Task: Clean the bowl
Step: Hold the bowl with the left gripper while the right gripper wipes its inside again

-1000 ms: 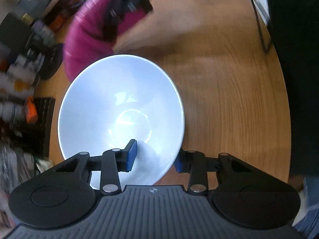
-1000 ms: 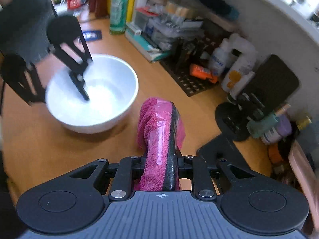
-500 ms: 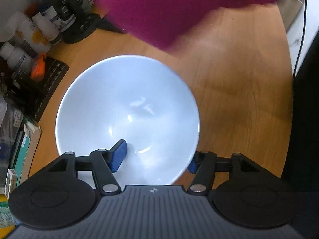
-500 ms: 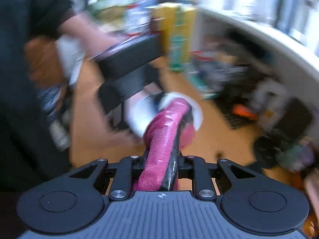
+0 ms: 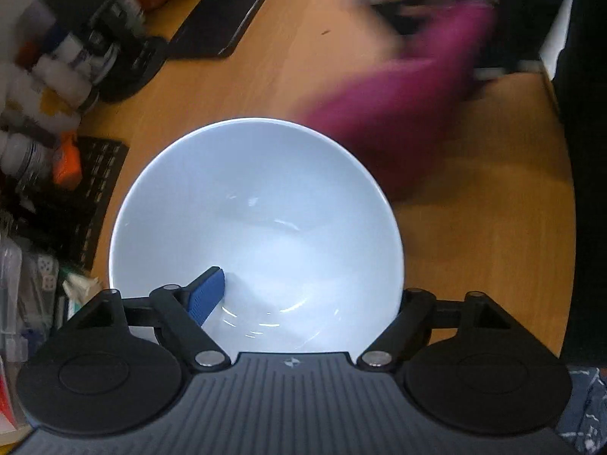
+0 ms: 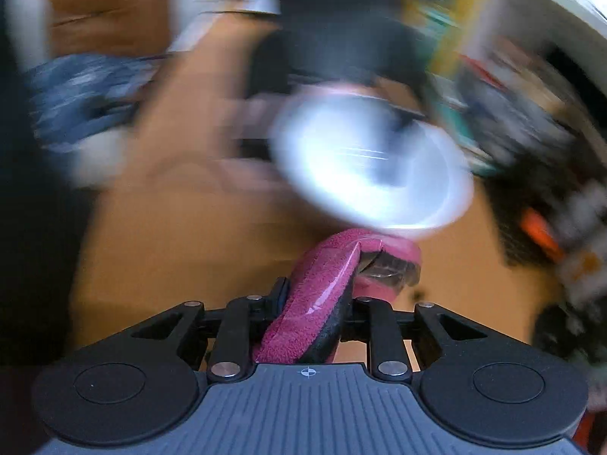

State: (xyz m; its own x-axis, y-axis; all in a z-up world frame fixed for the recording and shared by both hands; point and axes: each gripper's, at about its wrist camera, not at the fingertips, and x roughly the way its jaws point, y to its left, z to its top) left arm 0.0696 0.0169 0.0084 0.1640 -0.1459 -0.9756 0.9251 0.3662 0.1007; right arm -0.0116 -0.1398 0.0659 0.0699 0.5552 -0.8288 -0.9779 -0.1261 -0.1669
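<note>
A white bowl (image 5: pixel 261 223) fills the middle of the left wrist view. My left gripper (image 5: pixel 311 299) straddles the bowl's near rim, one blue pad (image 5: pixel 206 295) inside and the other finger outside, with the jaws spread wide. My right gripper (image 6: pixel 315 314) is shut on a magenta cloth (image 6: pixel 322 288). The cloth also shows blurred in the left wrist view (image 5: pixel 398 102), beyond the bowl's far right rim. In the right wrist view the bowl (image 6: pixel 371 163) is a blur just ahead of the cloth.
A wooden table (image 5: pixel 474 235) lies under the bowl. Bottles and jars (image 5: pixel 49 72) crowd its left edge, with a black grid mat (image 5: pixel 87 197) and a black pad (image 5: pixel 224 11) beside them. A person in dark clothes (image 5: pixel 592 151) stands at the right.
The right gripper has swung the cloth from above the bowl's far side to its far right, moving fast and blurred. The left gripper's jaws have spread wider on the bowl rim.
</note>
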